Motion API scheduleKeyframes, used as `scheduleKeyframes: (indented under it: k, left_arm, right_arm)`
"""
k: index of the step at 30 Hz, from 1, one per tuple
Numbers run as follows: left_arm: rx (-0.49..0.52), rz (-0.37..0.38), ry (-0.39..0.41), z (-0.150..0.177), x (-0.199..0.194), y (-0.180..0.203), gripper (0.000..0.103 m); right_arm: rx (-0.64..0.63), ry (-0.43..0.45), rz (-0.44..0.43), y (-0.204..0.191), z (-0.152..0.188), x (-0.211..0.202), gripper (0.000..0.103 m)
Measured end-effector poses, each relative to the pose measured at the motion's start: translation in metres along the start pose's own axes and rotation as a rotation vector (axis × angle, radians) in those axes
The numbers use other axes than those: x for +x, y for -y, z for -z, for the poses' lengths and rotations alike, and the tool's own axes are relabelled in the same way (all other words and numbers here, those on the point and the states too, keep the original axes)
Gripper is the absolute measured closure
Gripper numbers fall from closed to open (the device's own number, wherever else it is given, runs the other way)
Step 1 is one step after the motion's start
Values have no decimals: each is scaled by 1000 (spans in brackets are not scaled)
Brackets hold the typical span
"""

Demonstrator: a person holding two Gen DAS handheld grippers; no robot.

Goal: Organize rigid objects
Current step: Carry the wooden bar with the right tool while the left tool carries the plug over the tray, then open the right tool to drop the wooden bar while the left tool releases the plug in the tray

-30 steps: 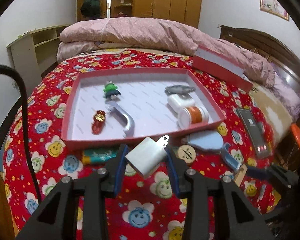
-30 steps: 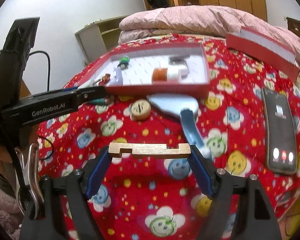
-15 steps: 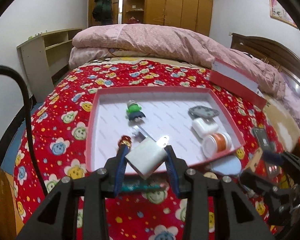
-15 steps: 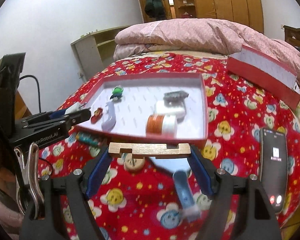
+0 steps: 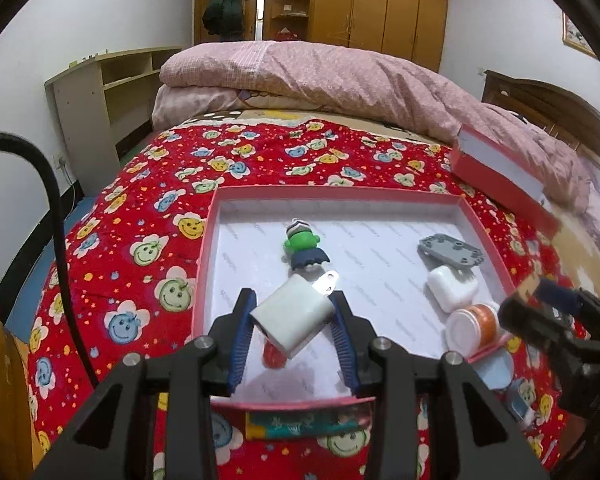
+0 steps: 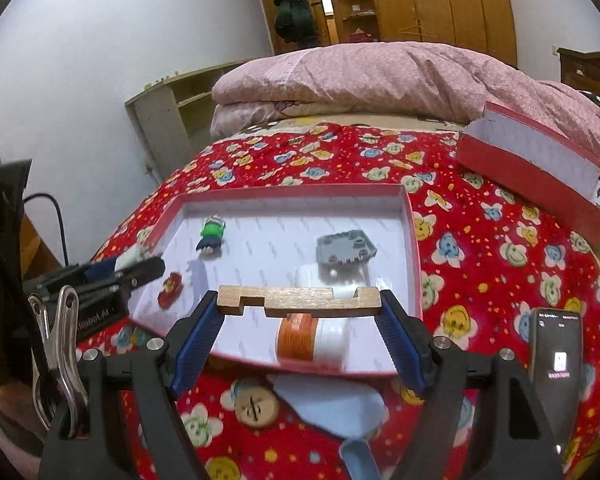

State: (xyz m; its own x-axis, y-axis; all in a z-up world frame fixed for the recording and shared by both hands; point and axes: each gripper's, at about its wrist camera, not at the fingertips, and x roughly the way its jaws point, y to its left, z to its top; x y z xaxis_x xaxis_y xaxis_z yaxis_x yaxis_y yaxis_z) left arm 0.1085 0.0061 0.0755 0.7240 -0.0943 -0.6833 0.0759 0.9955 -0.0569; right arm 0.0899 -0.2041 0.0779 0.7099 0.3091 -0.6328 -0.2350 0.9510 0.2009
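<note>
- The left gripper clasped a white charger above the near part of the red tray.
- The right gripper clamped a wooden piece lengthwise over the tray's near edge.

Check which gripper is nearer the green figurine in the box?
Left. The left gripper, shut on the white charger, hangs just short of the green figurine. The right gripper, clamping the wooden piece, hangs over the box's opposite near corner by the orange-banded jar.
</note>
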Motion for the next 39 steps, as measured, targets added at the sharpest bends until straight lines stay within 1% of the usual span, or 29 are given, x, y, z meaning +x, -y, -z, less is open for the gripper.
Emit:
scheduleKeyframes:
  k: [7, 12, 15, 20, 21, 24, 27, 31, 34, 35, 37, 39]
  left_arm:
    - [-4, -10, -19, -3, 22, 0, 64]
    - [11, -21, -24, -4, 33, 2, 64]
    - [19, -32, -23, -6, 40, 2, 64]
    - [25, -39, -5, -11, 46, 4, 64]
    - [27, -44, -12, -11, 49, 4, 63]
    - [23, -53, -22, -13, 56, 3, 63]
    - [21, -57, -42, -12, 64, 4, 63]
    - [51, -76, -33, -10, 65, 10, 63]
    - [52, -74, -28, -8, 64, 11, 63]
    - [53, -74, -27, -7, 64, 11, 63]
    - [53, -79, -30, -7, 63, 11, 59]
    - [56, -71, -31, -7, 63, 13, 50]
  right_arm:
    - [3, 19, 44, 2, -6, 20, 25]
    - [2, 25, 90, 6, -3, 33, 25]
    - [1, 21, 95, 9, -1, 40, 25]
    - [40, -8, 83, 19, 3, 52, 25]
    - [41, -13, 78, 19, 4, 55, 25]
    - [0, -2, 108, 14, 7, 56, 25]
    - [-16, 5, 116, 12, 9, 57, 24]
    - [-26, 14, 118, 11, 10, 57, 24]
    - [-33, 32, 132, 10, 12, 57, 24]
    - [-37, 30, 135, 9, 12, 58, 24]
    - [-43, 24, 126, 8, 13, 59, 24]
    - [-41, 13, 103, 8, 13, 61, 24]
